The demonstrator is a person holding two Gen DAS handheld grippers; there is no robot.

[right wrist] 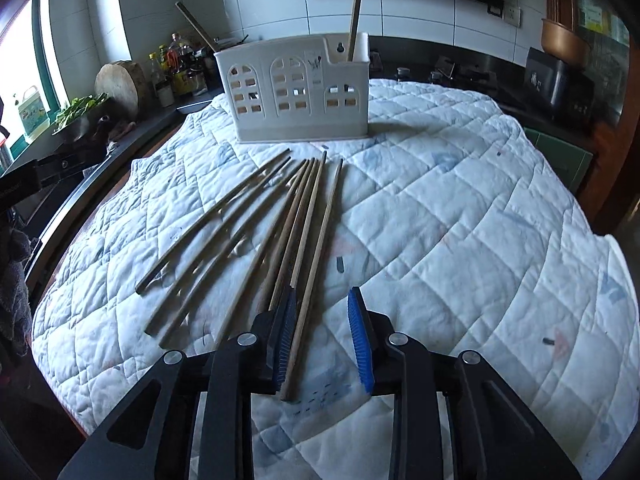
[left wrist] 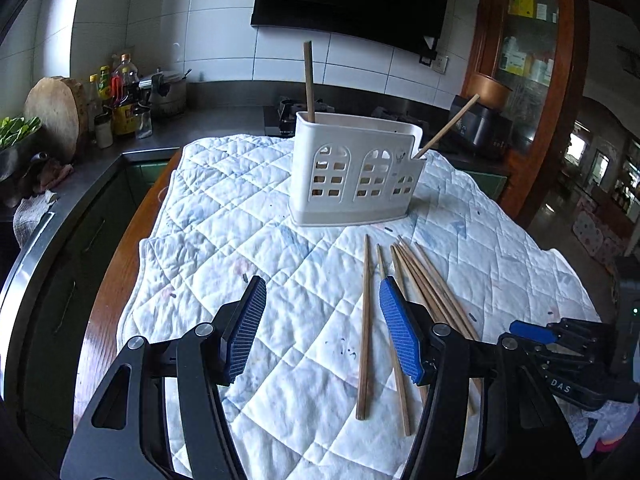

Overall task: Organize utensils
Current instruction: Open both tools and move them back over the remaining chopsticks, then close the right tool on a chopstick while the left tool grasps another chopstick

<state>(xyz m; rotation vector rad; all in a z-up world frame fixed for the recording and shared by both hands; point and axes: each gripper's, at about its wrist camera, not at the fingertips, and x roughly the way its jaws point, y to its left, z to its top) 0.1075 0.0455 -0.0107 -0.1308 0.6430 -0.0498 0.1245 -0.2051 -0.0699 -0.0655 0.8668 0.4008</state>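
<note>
A white utensil holder [left wrist: 352,176] [right wrist: 296,92] with arched cut-outs stands on the quilted cloth [left wrist: 224,208] [right wrist: 460,216]. Two chopsticks stand in it, one upright [left wrist: 309,80] and one leaning [left wrist: 448,128]. Several loose wooden chopsticks [left wrist: 424,280] [right wrist: 256,216] lie fanned on the cloth in front of it. My left gripper [left wrist: 322,292] is open low over the cloth, and one chopstick [left wrist: 365,320] lies between its fingers, untouched. My right gripper [right wrist: 322,300] is open over the near ends of the pile. One chopstick [right wrist: 316,264] lies between its pads, close to the left pad.
A dark counter runs behind and to the left, carrying bottles [left wrist: 120,96], a round wooden block [left wrist: 56,112] and greens [right wrist: 80,108]. A black appliance [right wrist: 560,80] and a wooden cabinet [left wrist: 532,60] stand at the right. The table's wooden edge [left wrist: 120,264] drops off on the left.
</note>
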